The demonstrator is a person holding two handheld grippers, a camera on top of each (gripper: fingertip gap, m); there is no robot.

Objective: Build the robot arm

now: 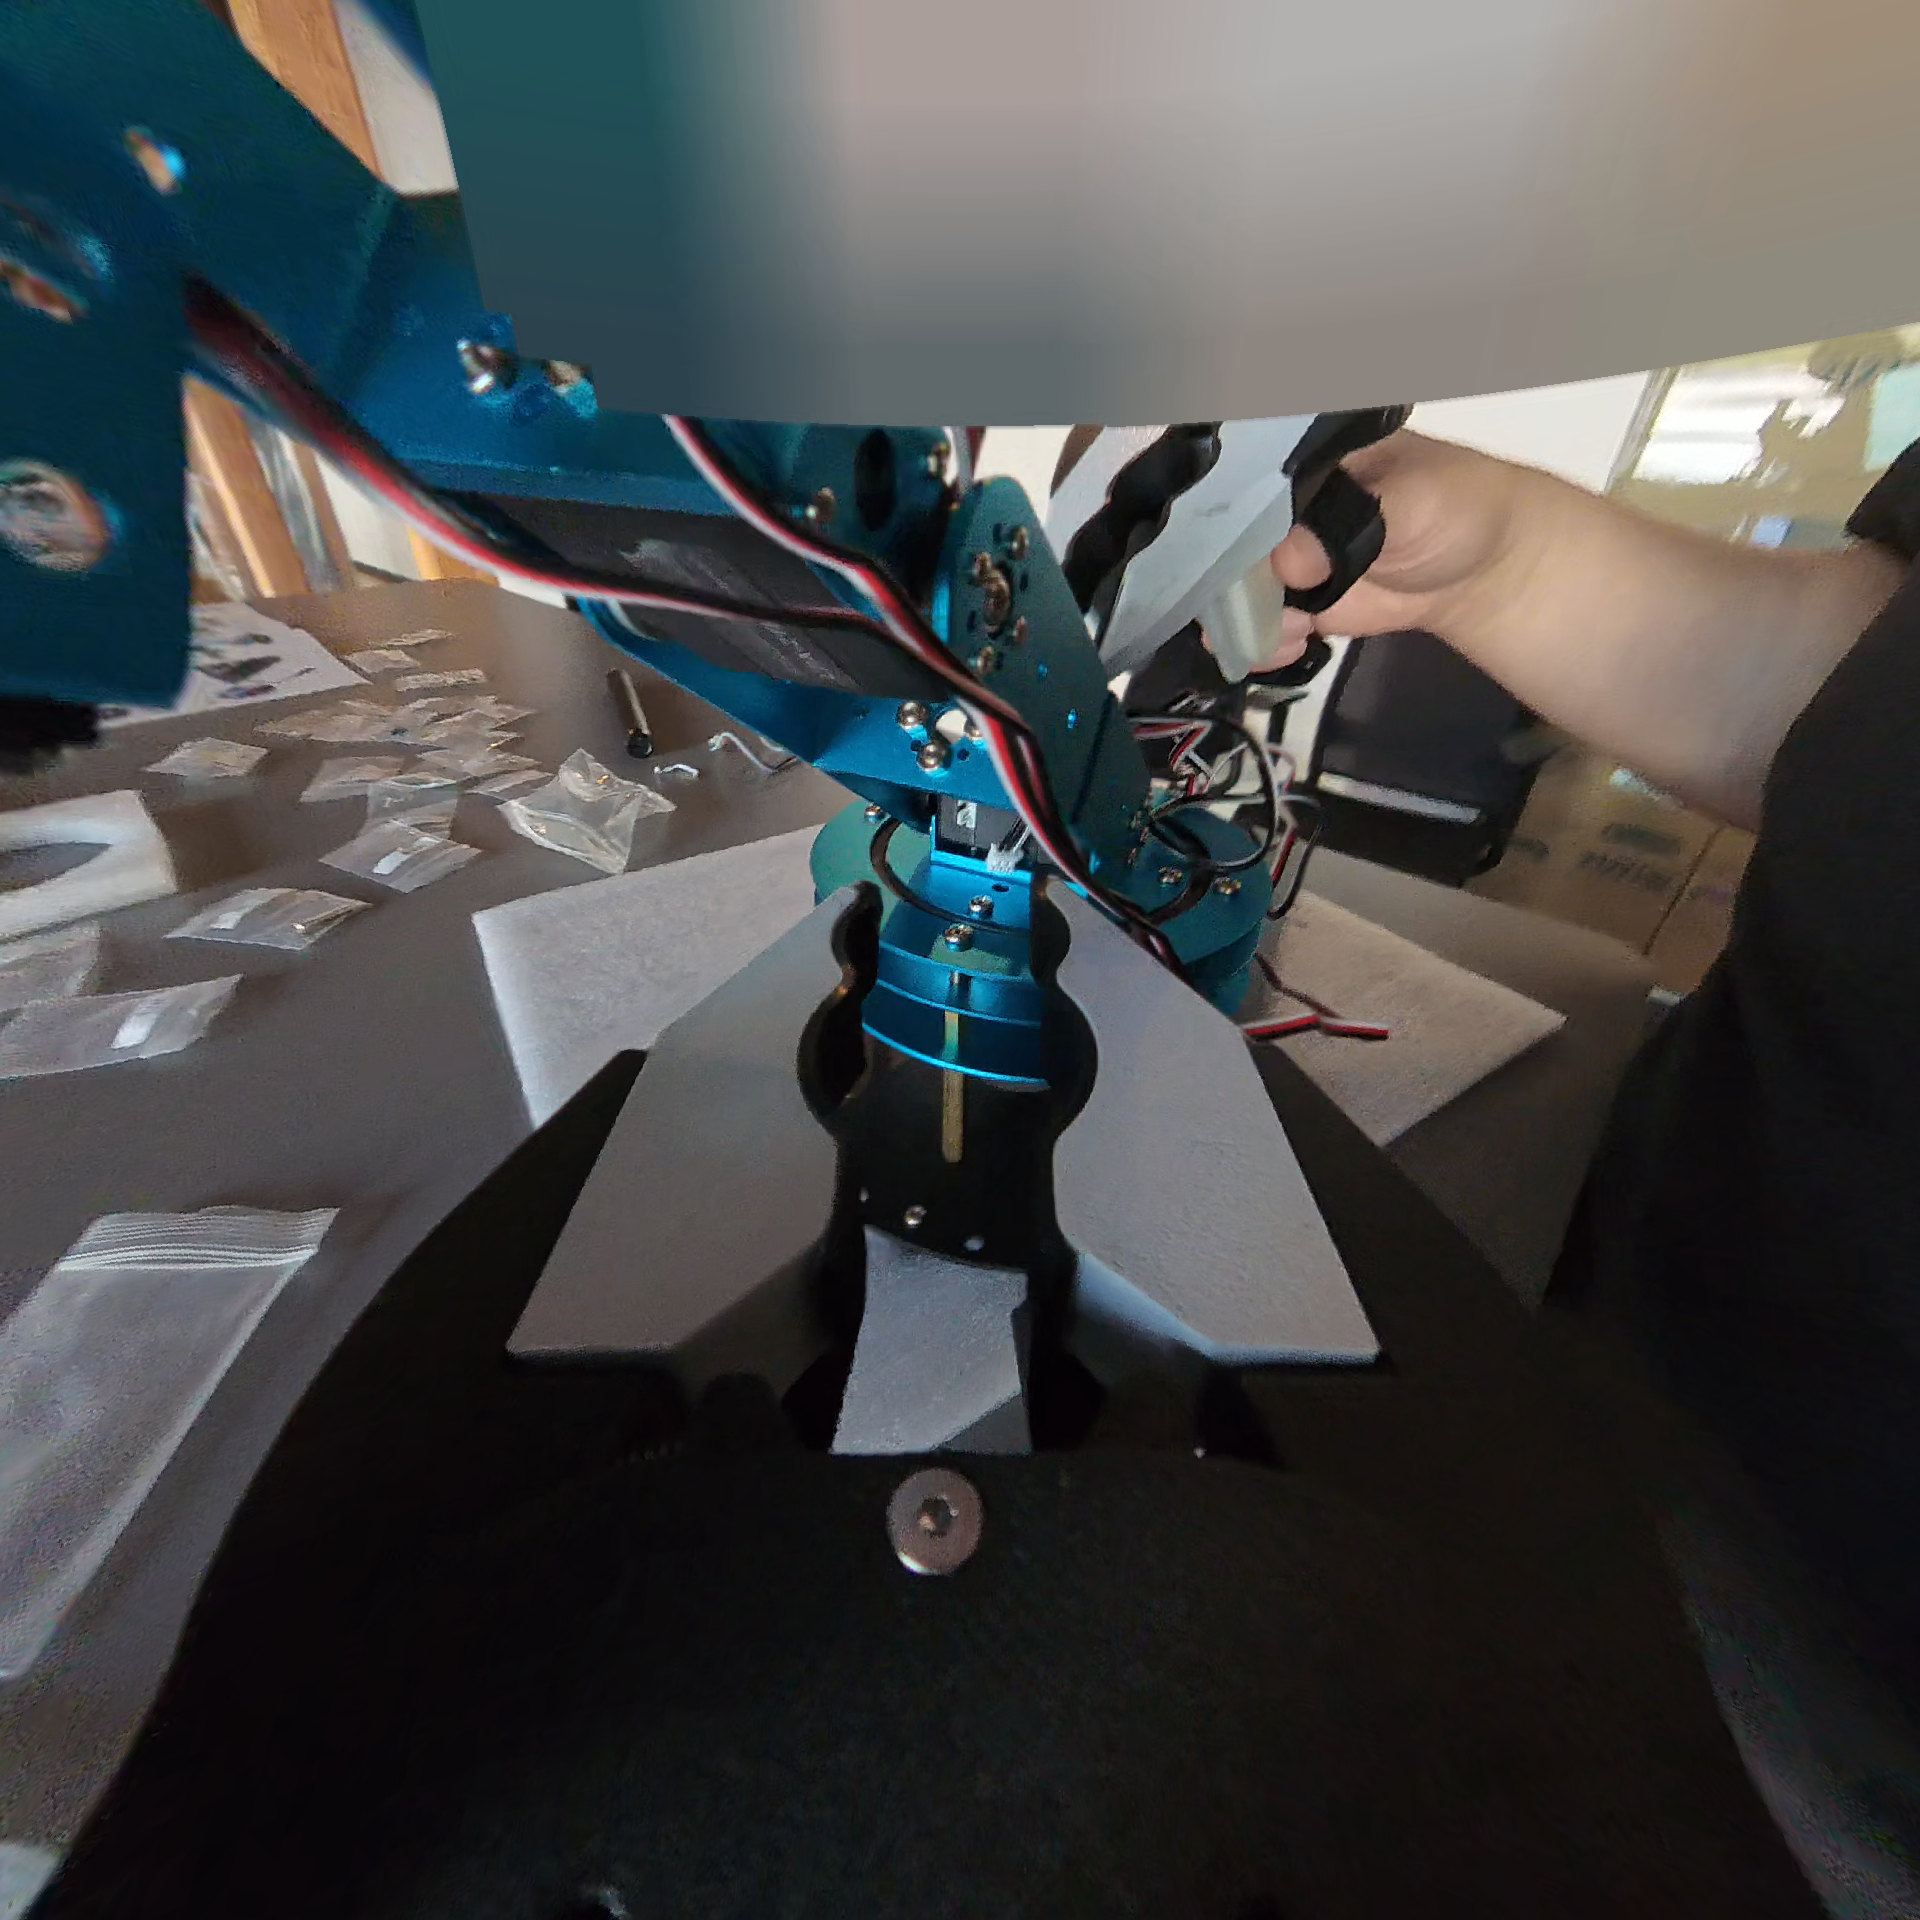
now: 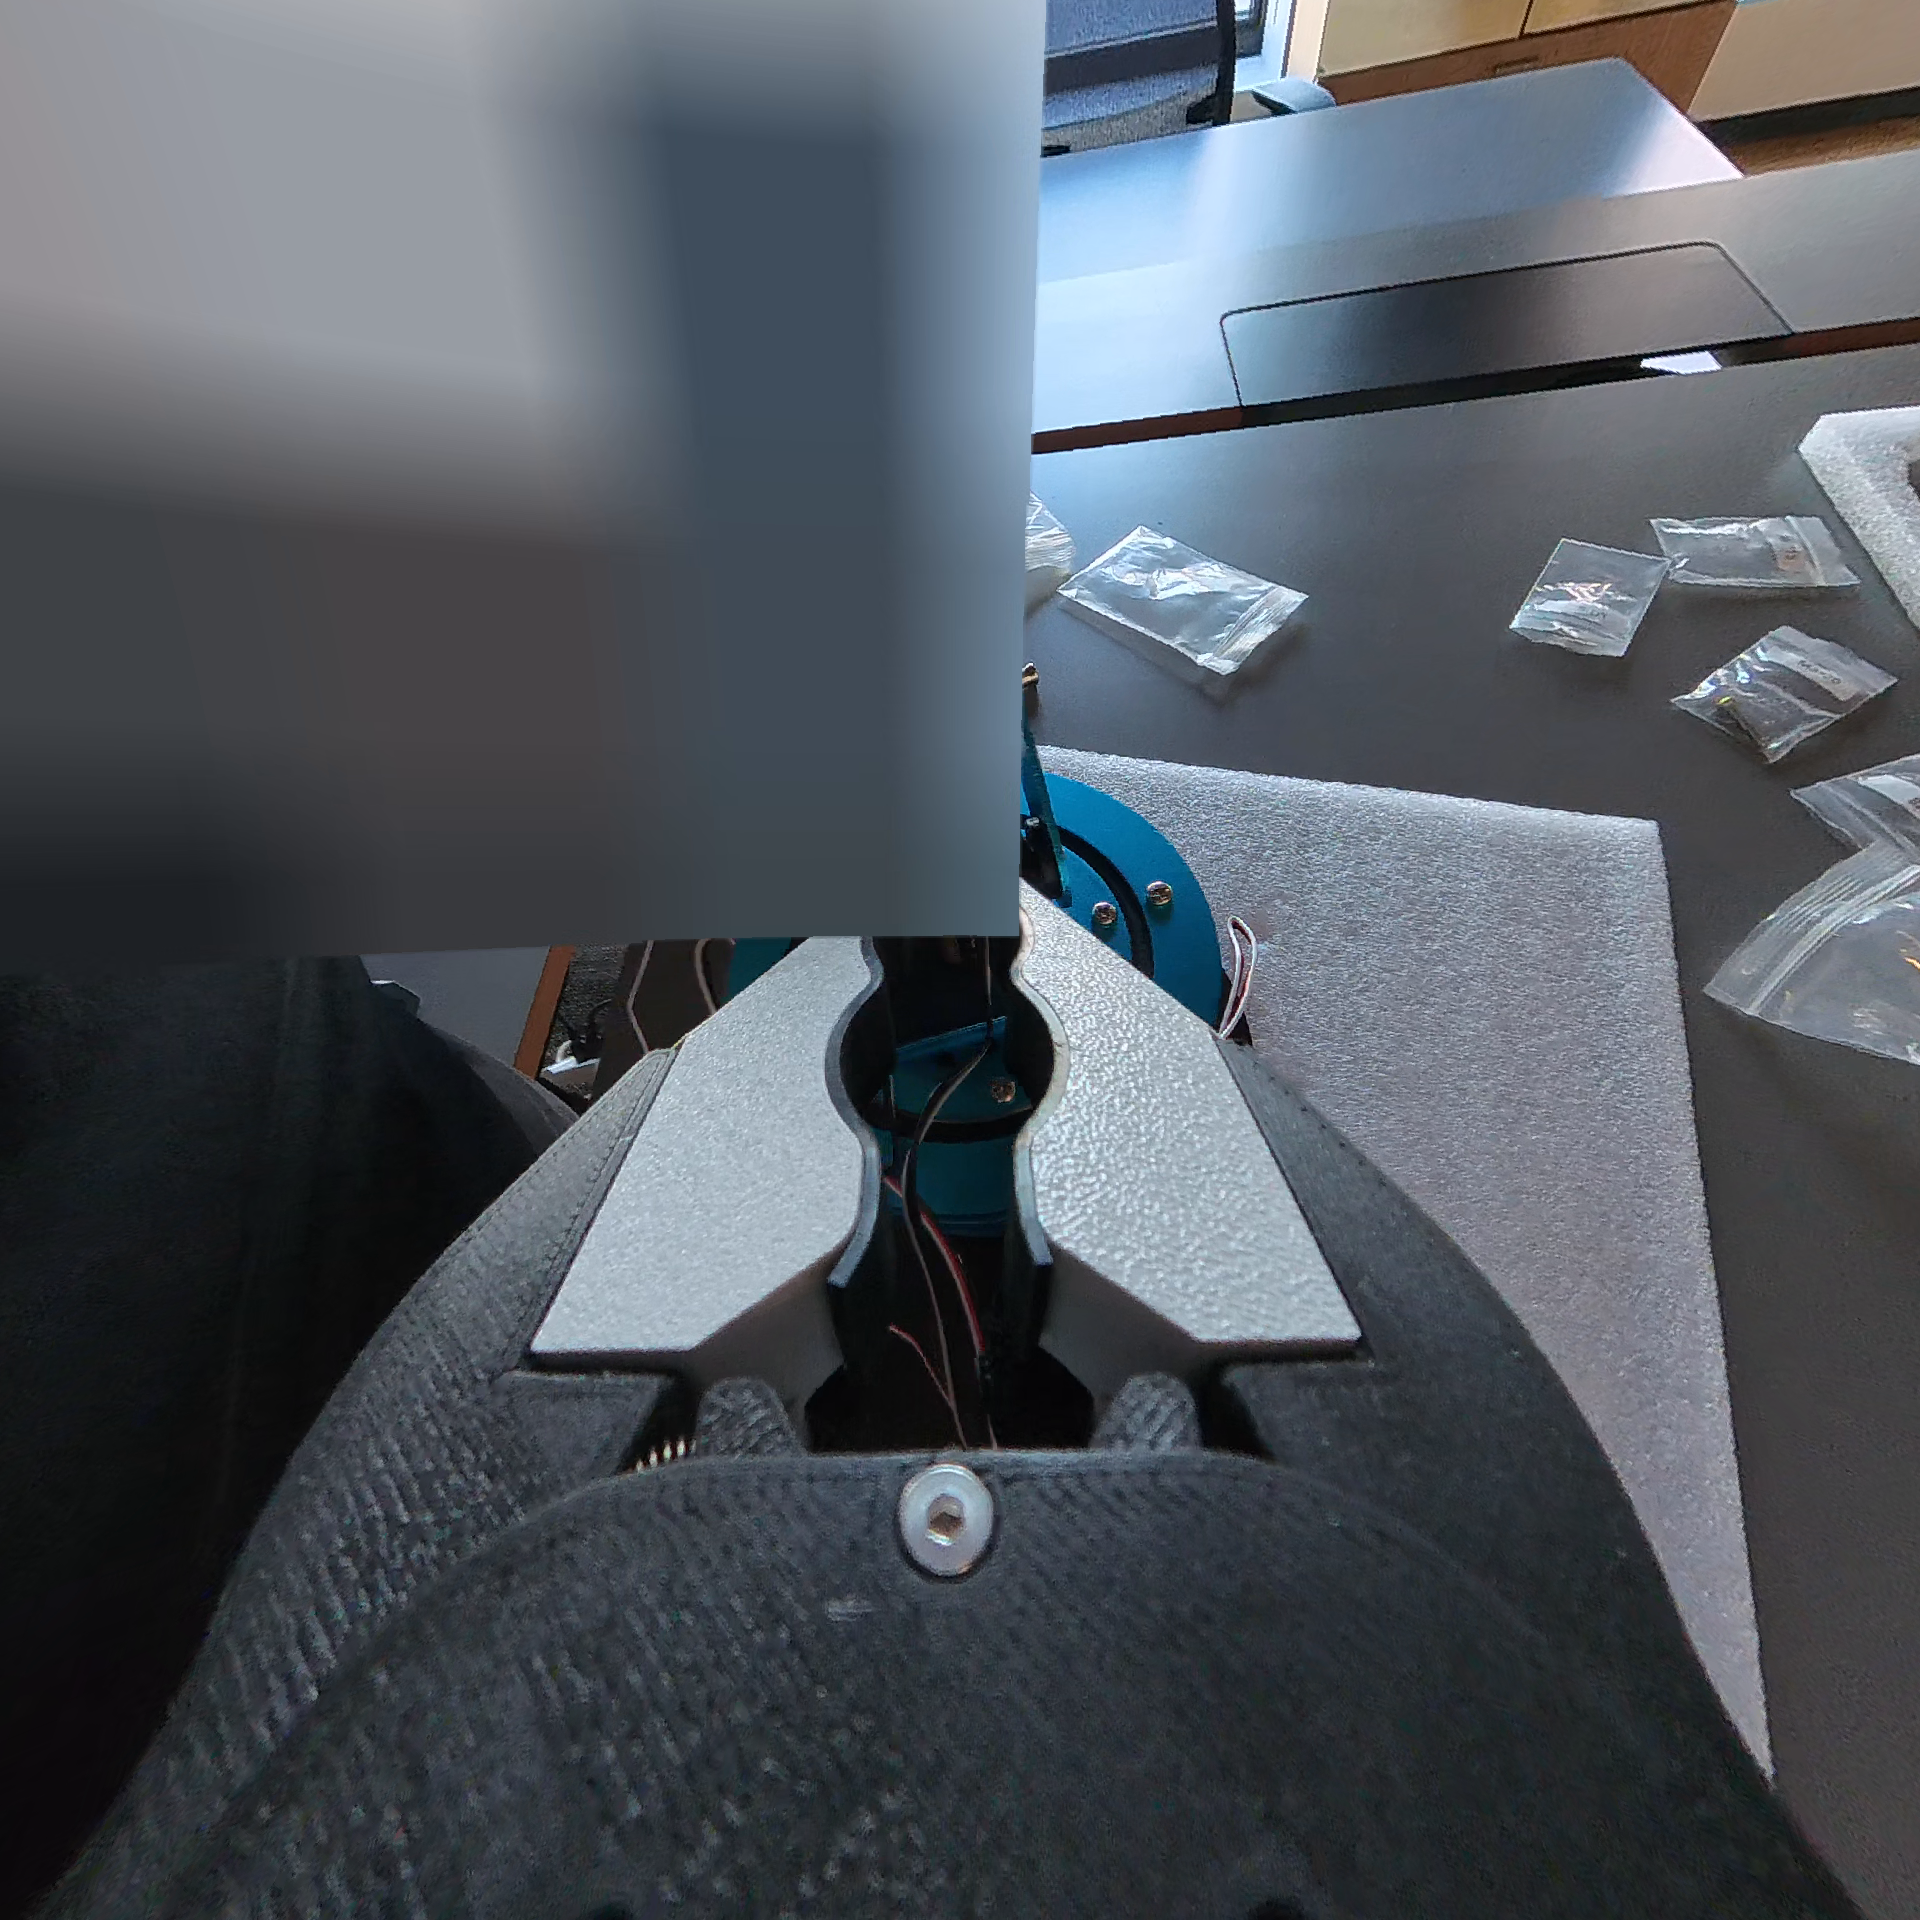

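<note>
The left claw (image 1: 951, 1023) is reaching forward and level, its 2 grey fingers (image 1: 717, 1132) standing slightly apart around something narrow. The right claw (image 2: 948, 1049) is angling downward, its 2 fingers (image 2: 753, 1153) likewise parted by a slim gap. A bare right hand (image 1: 1423, 551) is gripping the right claw's handle, forearm extended.

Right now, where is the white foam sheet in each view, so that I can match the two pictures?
Left wrist view: the foam sheet lies at the centre, under the blue arm and behind the left gripper.
Right wrist view: it fills the centre-right, beside the right gripper.
Shared landmark: the arm's round blue base, standing on the sheet.
</note>
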